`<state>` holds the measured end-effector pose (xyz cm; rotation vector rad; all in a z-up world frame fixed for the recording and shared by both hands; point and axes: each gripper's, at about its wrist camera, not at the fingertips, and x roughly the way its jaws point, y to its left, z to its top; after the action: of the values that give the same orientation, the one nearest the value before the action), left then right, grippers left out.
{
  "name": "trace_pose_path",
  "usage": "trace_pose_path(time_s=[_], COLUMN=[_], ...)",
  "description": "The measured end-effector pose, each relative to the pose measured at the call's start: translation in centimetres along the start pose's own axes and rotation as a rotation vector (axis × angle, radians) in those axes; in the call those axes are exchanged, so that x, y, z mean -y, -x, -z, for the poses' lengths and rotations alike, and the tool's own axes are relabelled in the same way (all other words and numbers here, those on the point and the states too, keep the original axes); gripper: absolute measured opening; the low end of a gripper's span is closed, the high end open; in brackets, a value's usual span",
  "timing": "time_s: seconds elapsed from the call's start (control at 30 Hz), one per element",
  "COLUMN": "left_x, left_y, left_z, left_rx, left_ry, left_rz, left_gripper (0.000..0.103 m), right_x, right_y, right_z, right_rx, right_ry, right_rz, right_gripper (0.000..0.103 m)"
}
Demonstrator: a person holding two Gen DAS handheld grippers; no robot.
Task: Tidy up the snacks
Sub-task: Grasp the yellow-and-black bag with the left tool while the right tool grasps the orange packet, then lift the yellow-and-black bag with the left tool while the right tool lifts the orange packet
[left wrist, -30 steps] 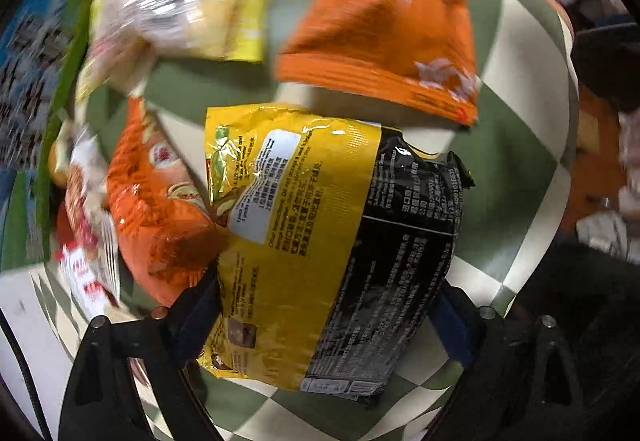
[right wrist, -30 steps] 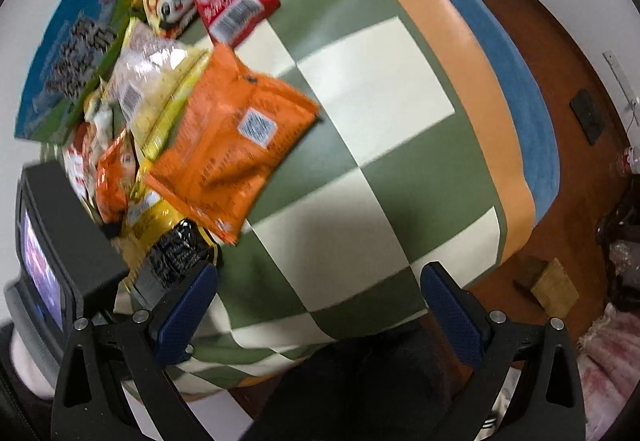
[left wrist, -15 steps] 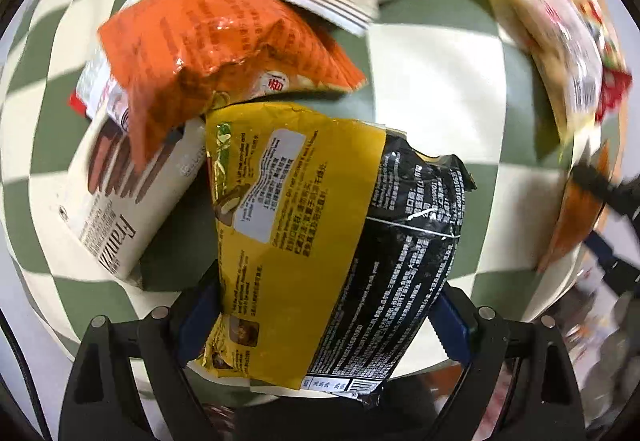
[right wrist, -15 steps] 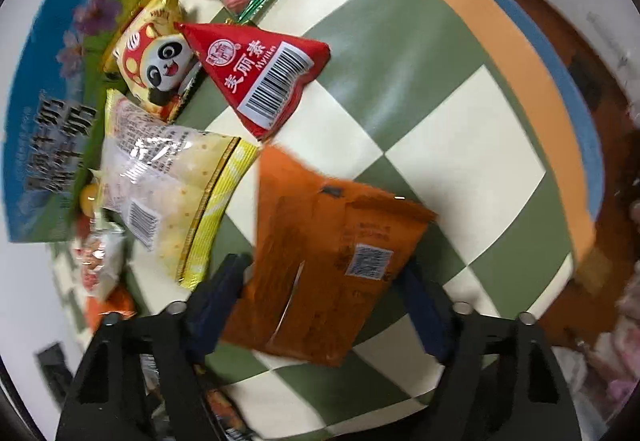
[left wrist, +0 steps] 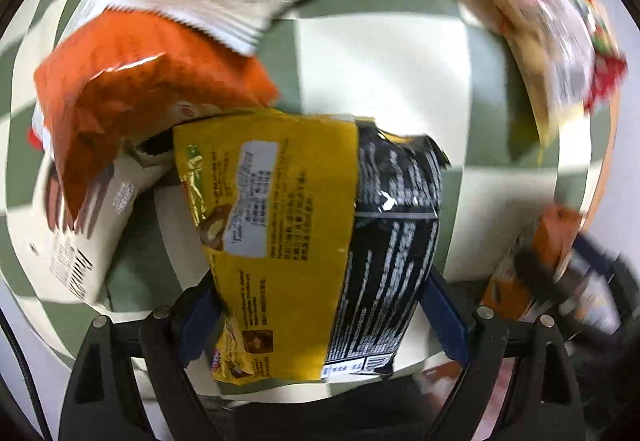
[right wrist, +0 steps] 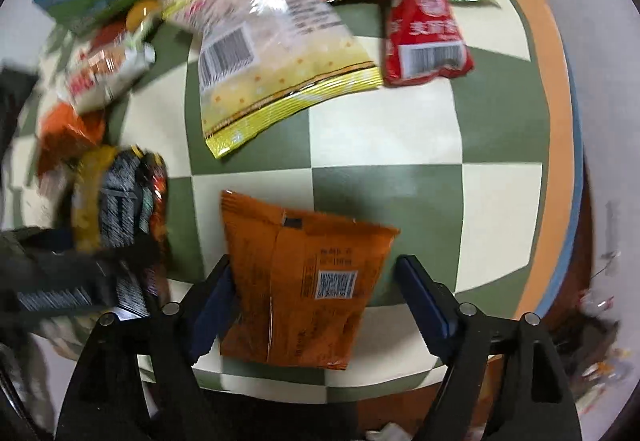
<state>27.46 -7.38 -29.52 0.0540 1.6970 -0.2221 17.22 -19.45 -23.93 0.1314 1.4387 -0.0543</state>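
Item: yellow-and-black packet [left wrist: 320,241], clamped between the left gripper [left wrist: 320,317] fingers, held over the checkered cloth [left wrist: 380,69]; long axis 6 to 12 o'clock, top seam toward 12. Right gripper [right wrist: 320,305] jaws spread around the orange pouch [right wrist: 300,281], left pad touching, not visibly clamped. Handling: set packet down flat beside like packs, release gently

Both wrist views look steeply down, close over the green-and-cream checkered tablecloth [left wrist: 380,73] [right wrist: 380,145]; the yellow-and-black crinkled foil packet [left wrist: 316,241] [right wrist: 116,197] appears in both, at 9 o'clock in the right view.

bare checkered cloth [right wrist: 384,145] open ahead, yellow bag [right wrist: 280,53] and red packet [right wrist: 426,37] crowding far edge
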Motion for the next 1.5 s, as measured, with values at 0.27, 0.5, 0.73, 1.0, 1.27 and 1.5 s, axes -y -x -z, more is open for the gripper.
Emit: trace_pose_path(time_s=[0.27, 0.5, 0.73, 1.0, 1.27, 1.5], left_x=[3.2, 2.3, -1.5, -4.4, -5.2, -4.4], left_y=[-0.2, 0.9, 4.3, 3.4, 2.4, 0.4], left_z=[-0.9, 1.9, 3.8, 3.6, 4.1, 4.4], left_rx=[0.024, 0.067, 0.112, 0.093, 0.088, 0.087], left_ry=[-0.06, 0.004, 0.066, 0.098, 0.08, 0.087], left_rz=[-0.097, -0.078, -0.042, 0.0, -0.01, -0.005], left_gripper=[0.088, 0.085, 0.085, 0.085, 0.085, 0.085], right_x=[2.6, 0.1, -2.3, 1.1, 2.1, 7.1], right_y=[-2.2, -3.3, -0.6, -1.2, -4.6, -3.8], right_z=[3.6, 4.7, 0.3, 2.4, 4.8, 11.2], right_rx=[-0.056, -0.018, 0.088, 0.042, 0.049, 0.003], right_ry=[-0.089, -0.124, 0.08, -0.088, -0.167, -0.522], right_rz=[-0.041, 0.014, 0.117, -0.003, 0.009, -0.207], right_gripper=[0.084, 0.06, 0.063, 0.092, 0.064, 0.08])
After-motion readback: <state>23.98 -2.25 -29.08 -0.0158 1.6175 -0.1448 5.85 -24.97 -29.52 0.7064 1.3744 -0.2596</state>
